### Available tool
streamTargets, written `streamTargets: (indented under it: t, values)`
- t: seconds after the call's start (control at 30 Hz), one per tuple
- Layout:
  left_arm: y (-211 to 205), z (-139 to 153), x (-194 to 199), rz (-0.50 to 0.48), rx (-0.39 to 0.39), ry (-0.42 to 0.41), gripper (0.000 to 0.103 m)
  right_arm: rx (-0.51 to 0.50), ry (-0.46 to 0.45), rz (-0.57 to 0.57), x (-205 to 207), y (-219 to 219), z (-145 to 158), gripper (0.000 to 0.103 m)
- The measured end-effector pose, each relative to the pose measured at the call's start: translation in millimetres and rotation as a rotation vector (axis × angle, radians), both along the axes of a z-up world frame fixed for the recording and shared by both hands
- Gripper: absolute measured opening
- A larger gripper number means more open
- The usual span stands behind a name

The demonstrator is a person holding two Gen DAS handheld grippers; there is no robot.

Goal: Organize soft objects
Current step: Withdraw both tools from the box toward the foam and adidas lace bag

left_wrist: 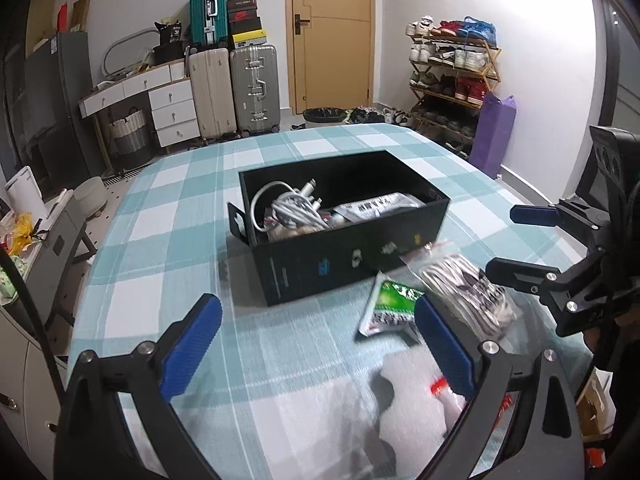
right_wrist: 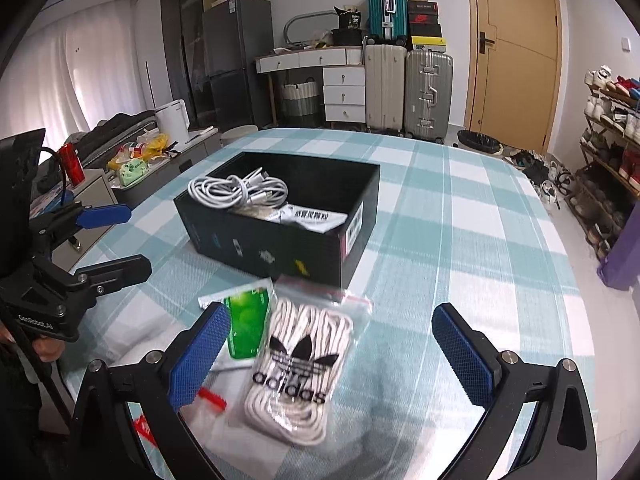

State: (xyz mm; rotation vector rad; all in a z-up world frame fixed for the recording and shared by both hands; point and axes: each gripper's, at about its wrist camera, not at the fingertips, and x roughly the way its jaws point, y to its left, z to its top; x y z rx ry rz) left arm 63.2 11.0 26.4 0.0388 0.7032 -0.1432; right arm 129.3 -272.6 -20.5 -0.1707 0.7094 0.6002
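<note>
A black box [left_wrist: 352, 256] [right_wrist: 280, 248] stands mid-table, holding white cables [left_wrist: 292, 208] [right_wrist: 240, 190] and a white packet [left_wrist: 380, 204] [right_wrist: 312, 216]. In front of it lie a clear adidas bag of white laces [right_wrist: 300, 368] [left_wrist: 468, 292], a green packet [right_wrist: 246, 328] [left_wrist: 390, 304] and a clear bag with a red strip [left_wrist: 424, 396] [right_wrist: 200, 400]. My left gripper [left_wrist: 316, 348] is open and empty, left of the bags. My right gripper [right_wrist: 332, 352] is open and empty, with the laces bag lying between its fingers on the table. It also shows in the left wrist view [left_wrist: 520, 240].
The table has a teal and white checked cloth [left_wrist: 180, 240] [right_wrist: 460, 240]. Beyond it are suitcases [left_wrist: 232, 88], white drawers [right_wrist: 344, 94], a door [left_wrist: 332, 36], a shoe rack [left_wrist: 452, 76], a purple bag [left_wrist: 492, 132] and a low side cabinet [right_wrist: 132, 176].
</note>
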Motion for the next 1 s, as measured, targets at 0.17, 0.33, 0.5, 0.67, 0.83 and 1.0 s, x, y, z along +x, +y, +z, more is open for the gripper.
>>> streamTargets:
  t: [0.17, 0.33, 0.5, 0.67, 0.83, 1.0]
  values:
    - [-7, -9, -10, -0.032, 0.002, 0.029, 0.098, -0.015, 0.011, 0.01, -8, 0, -4, 0.102]
    - [-14, -15, -15, -0.057, 0.004, 0.053, 0.098, -0.029, 0.015, 0.024, -12, 4, -4, 0.102]
    - [-23, -22, -16, -0.096, 0.036, 0.087, 0.098, -0.061, 0.019, 0.05, -15, 11, -7, 0.102]
    - [-26, -26, -16, -0.111, 0.034, 0.116, 0.098, -0.073, 0.033, 0.064, -15, 14, -14, 0.102]
    - [-25, -29, -17, -0.133, 0.017, 0.141, 0.098, -0.085, 0.044, 0.074, -15, 15, -18, 0.102]
    - [-26, -32, -18, -0.153, 0.002, 0.167, 0.098, -0.085, 0.05, 0.066, -12, 12, -21, 0.102]
